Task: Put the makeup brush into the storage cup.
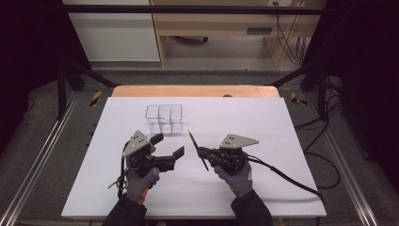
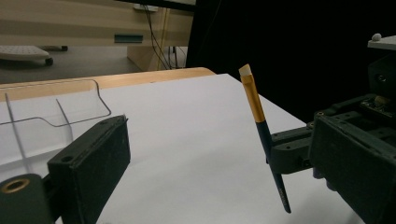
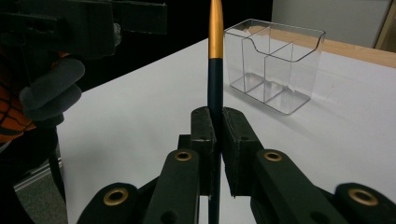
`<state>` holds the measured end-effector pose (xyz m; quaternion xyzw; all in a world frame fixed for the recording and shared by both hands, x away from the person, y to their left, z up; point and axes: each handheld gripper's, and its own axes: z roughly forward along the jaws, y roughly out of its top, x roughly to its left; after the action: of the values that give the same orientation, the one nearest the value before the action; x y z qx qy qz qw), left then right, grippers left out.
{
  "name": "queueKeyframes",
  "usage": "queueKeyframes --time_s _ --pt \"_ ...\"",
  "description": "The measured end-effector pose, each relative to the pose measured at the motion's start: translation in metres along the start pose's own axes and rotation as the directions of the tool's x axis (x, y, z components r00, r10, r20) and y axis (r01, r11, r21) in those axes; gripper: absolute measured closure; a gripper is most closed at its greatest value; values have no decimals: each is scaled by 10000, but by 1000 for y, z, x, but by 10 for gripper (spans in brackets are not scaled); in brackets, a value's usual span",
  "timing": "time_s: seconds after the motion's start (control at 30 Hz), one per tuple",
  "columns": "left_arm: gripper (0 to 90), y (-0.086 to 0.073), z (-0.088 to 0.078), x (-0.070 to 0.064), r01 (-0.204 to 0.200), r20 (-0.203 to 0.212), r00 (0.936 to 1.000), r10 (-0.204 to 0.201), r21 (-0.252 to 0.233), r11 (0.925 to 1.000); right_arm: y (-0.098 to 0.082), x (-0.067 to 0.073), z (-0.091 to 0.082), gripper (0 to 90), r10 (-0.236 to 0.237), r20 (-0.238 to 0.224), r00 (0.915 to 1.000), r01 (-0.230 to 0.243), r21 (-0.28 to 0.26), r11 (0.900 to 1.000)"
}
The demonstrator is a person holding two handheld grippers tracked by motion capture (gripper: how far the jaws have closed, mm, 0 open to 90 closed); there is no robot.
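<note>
A thin brush [image 1: 194, 141] with a dark blue handle, gold ferrule and white tip stands nearly upright above the white table sheet [image 1: 282, 132]. My right gripper [image 1: 201, 152] is shut on its handle; in the right gripper view the pads [image 3: 233, 140] clamp the brush [image 3: 215, 60] low on the handle. My left gripper [image 1: 168, 145] is open with nothing between its jaws, just left of the brush [image 2: 257, 107]. Behind both stands a clear plastic organizer [image 1: 163, 117] with several compartments, which holds nothing.
The organizer [image 3: 275, 60] sits toward the far middle of the sheet. A wooden table edge [image 1: 195, 91] runs behind it. Cables [image 1: 287, 176] trail from the right gripper across the sheet. Black frame posts stand at both sides.
</note>
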<state>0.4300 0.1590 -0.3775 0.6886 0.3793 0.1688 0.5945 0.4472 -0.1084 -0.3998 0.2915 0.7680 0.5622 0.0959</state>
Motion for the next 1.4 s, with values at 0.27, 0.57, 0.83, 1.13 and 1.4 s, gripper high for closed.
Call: queueKeyframes --time_s 0.27,0.57,0.83,1.13,1.4 --pt "73 -1 10 -6 234 190 9995 -232 -81 9997 -2 1 2 839 27 -48 10000 -27 -48 10000" --pt "99 -2 19 -10 655 441 9969 -647 -159 9977 -2 2 3 839 62 -63 10000 -63 -76 10000" --pt "145 -2 23 -12 840 438 9956 -833 -144 9964 -4 3 5 839 101 -119 9999 -102 -93 9999" --pt "227 -4 26 -16 1075 345 9937 -1066 -241 9939 -4 3 6 839 149 -102 9998 -151 -127 9998" --pt "352 -5 29 -19 1285 332 9912 -1278 -225 9914 -4 2 6 839 193 -113 9998 -194 -159 9997"
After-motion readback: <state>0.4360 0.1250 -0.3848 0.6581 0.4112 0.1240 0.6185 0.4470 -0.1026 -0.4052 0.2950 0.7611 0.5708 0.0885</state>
